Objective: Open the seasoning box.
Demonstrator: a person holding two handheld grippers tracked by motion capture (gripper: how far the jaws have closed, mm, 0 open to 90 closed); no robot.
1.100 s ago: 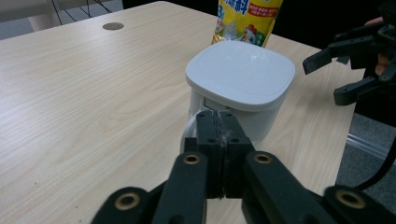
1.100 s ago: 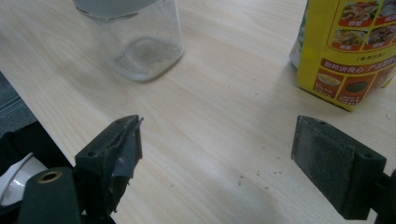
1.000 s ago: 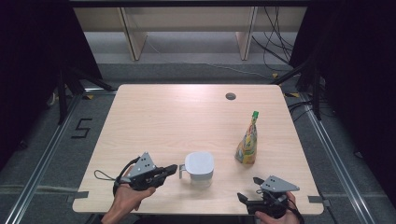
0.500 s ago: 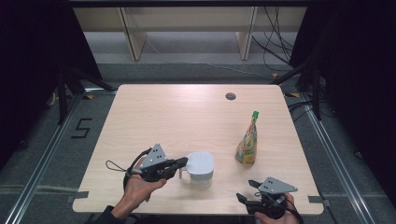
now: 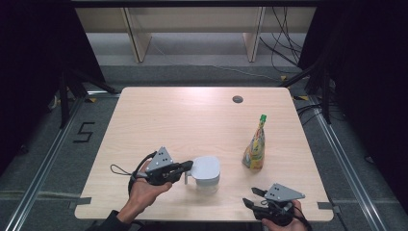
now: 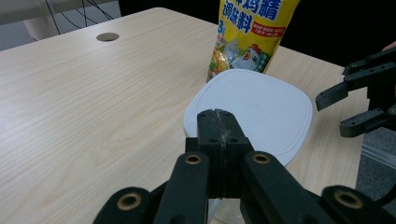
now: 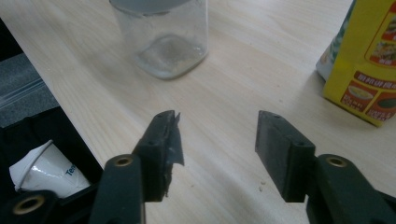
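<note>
A clear jar (image 5: 206,174) with a white lid (image 6: 252,112) stands near the front edge of the desk (image 5: 192,115), about in the middle. It has a small handle on its left side, seen from the high view.

The left gripper (image 5: 185,167) is at that handle, touching the jar's left side. In the left gripper view its two black jaws are pressed flat together, with no gap. They sit right at the rim of the lid. I cannot tell if a bit of the handle is pinched between them.

The right gripper (image 5: 250,201) waits near the front right corner of the desk. Its jaws stand wide apart and hold nothing.

The jar looks hard and stiff, like glass or clear plastic. It looks almost empty, so it is probably light. Its sides look smooth, so it may slip. It could break or tip if it gets knocked. The handle looks like the best place to grab it. The lid probably lifts off at its rim.

A yellow pouch (image 5: 255,147) with a green cap stands just right of the jar, not touching it. It looks soft and squashy.

There is one jar, one lid, one pouch and two grippers.
</note>
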